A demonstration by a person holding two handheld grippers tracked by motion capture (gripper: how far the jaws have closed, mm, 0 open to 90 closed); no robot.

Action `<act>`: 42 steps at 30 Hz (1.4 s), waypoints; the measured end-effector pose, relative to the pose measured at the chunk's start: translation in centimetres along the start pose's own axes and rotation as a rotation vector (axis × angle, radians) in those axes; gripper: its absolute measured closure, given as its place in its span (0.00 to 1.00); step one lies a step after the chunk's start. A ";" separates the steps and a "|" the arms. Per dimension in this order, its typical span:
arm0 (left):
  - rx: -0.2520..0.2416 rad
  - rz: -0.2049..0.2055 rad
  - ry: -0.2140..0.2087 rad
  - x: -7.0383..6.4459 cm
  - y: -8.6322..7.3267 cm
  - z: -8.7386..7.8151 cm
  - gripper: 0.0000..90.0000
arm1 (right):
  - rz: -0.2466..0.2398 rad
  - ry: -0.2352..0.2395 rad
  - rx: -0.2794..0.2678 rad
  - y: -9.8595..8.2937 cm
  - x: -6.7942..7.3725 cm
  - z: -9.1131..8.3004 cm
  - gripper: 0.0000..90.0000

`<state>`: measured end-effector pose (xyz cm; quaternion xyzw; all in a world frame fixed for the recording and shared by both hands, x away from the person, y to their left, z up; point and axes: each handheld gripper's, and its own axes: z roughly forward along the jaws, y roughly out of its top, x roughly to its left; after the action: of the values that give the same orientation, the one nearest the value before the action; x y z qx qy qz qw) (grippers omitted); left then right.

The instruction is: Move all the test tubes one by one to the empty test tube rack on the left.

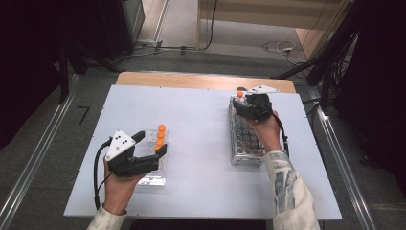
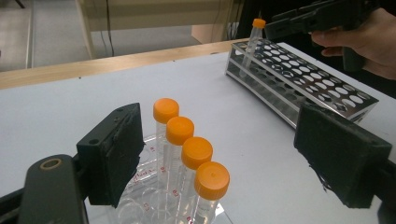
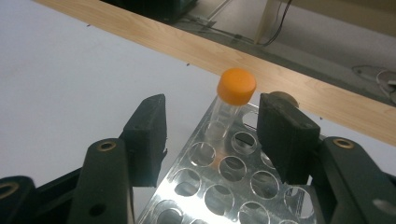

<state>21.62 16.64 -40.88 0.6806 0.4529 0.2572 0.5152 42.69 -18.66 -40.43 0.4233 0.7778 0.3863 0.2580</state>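
Your tube is in the rack.
Your right tool (image 3: 212, 140) is wide around the tube (image 3: 229, 105); your left tool (image 2: 229, 156) is wide, tubes at 6 o'clock.

Tube (image 1: 240, 95) in rack's (image 1: 246, 143) far corner

Even overhead light, counter (image 1: 201, 143) was bright with soft shadows. High view corners were dark, image soft and low-res. Gripper views were sharper; near fingers (image 2: 114, 154) slightly blurred, mild edge distortion.
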 end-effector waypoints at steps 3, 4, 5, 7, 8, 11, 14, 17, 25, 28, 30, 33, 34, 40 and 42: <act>-0.002 0.002 -0.004 0.0 0.0 0.0 0.19 | 0.051 0.021 0.038 0.3 -1.1 0.8 0.49; -0.002 0.003 -0.005 0.0 0.0 0.0 0.19 | 0.065 0.030 0.053 0.4 -1.4 1.1 0.50; -0.003 0.002 -0.005 0.0 0.1 -0.1 0.19 | 0.073 0.038 0.063 0.4 -1.6 1.4 0.51; -0.003 0.003 -0.005 0.0 0.1 -0.1 0.19 | 0.073 0.037 0.078 0.4 -1.9 1.9 0.53; -0.003 0.004 -0.005 0.1 0.1 -0.1 0.19 | 0.071 0.043 0.089 0.4 -2.0 2.2 0.53; -0.005 0.001 -0.006 0.2 0.1 -0.1 0.20 | 0.066 0.052 0.098 0.3 -2.0 2.9 0.55; -0.004 0.002 -0.008 0.2 0.1 -0.2 0.21 | 0.062 0.060 0.116 0.5 -1.9 3.6 0.59; -0.006 0.001 -0.009 0.2 0.1 -0.1 0.21 | 0.058 0.066 0.135 0.6 -1.8 4.2 0.64; -0.001 0.001 -0.012 0.2 0.0 -0.1 0.21 | 0.069 0.082 0.142 0.5 -1.9 4.9 0.79; 0.000 0.001 -0.012 0.2 0.0 0.0 0.21 | 0.071 0.082 0.134 0.5 -1.9 4.9 0.79; -0.001 0.001 -0.012 0.1 0.0 -0.1 0.21 | 0.073 0.083 0.120 0.6 -2.0 4.6 0.79; -0.001 0.002 -0.014 0.1 0.1 -0.1 0.21 | 0.066 0.081 0.095 0.9 -2.0 4.0 0.79; 0.000 0.002 -0.016 0.1 0.0 -0.1 0.21 | 0.069 0.082 0.086 1.0 -2.1 3.8 0.79; 0.006 0.010 -0.021 -0.2 0.0 0.1 0.22 | 0.061 0.076 0.029 1.9 -2.1 2.0 0.79; 0.005 0.011 -0.022 -0.3 0.0 0.1 0.21 | 0.058 0.075 0.012 2.2 -2.2 1.3 0.79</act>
<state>21.63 16.33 -40.85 0.6871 0.4441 0.2514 0.5172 45.71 -19.28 -39.19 0.4324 0.7766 0.4045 0.2150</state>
